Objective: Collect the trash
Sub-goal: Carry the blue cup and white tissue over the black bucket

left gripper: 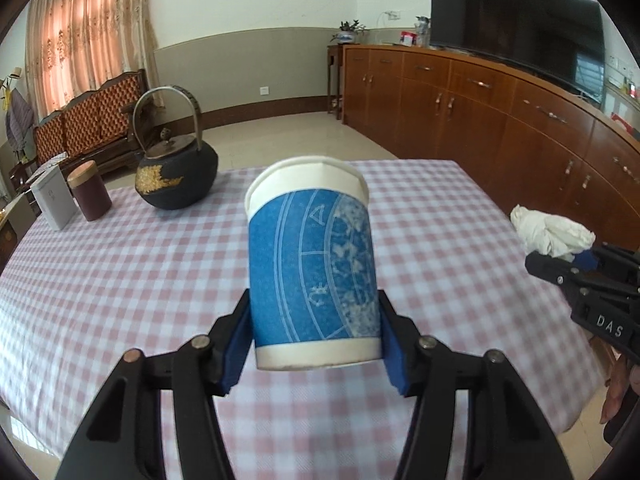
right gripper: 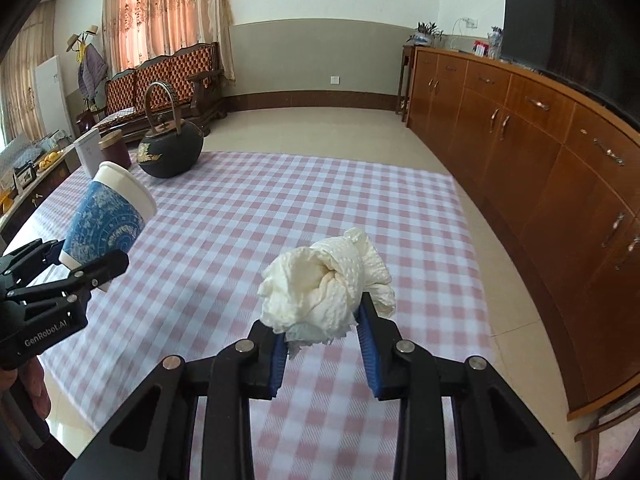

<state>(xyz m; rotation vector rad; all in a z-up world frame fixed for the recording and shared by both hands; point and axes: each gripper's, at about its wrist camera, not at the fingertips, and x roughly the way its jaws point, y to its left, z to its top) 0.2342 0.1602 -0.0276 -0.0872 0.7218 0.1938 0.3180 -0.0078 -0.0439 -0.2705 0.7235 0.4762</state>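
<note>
A blue and white paper cup (left gripper: 310,264) hangs above the checked tablecloth (left gripper: 132,280), upright and slightly tilted, with my left gripper (left gripper: 316,340) shut on its lower half. The blue pads press on both sides of the cup. The same cup (right gripper: 106,220) shows at the left of the right wrist view, leaning right in the left gripper (right gripper: 76,264). A crumpled white paper towel (right gripper: 326,284) is pinched between the blue pads of my right gripper (right gripper: 324,336), lifted off the table. In the left wrist view the towel (left gripper: 550,230) and right gripper (left gripper: 568,262) sit at the right edge.
A black iron teapot (left gripper: 176,176) with gold patches stands at the table's far left, beside a dark red canister (left gripper: 89,196) and a white box (left gripper: 54,200). A long wooden cabinet (left gripper: 480,108) with a TV (left gripper: 516,20) runs along the right; a wooden sofa (right gripper: 168,80) stands by the curtains.
</note>
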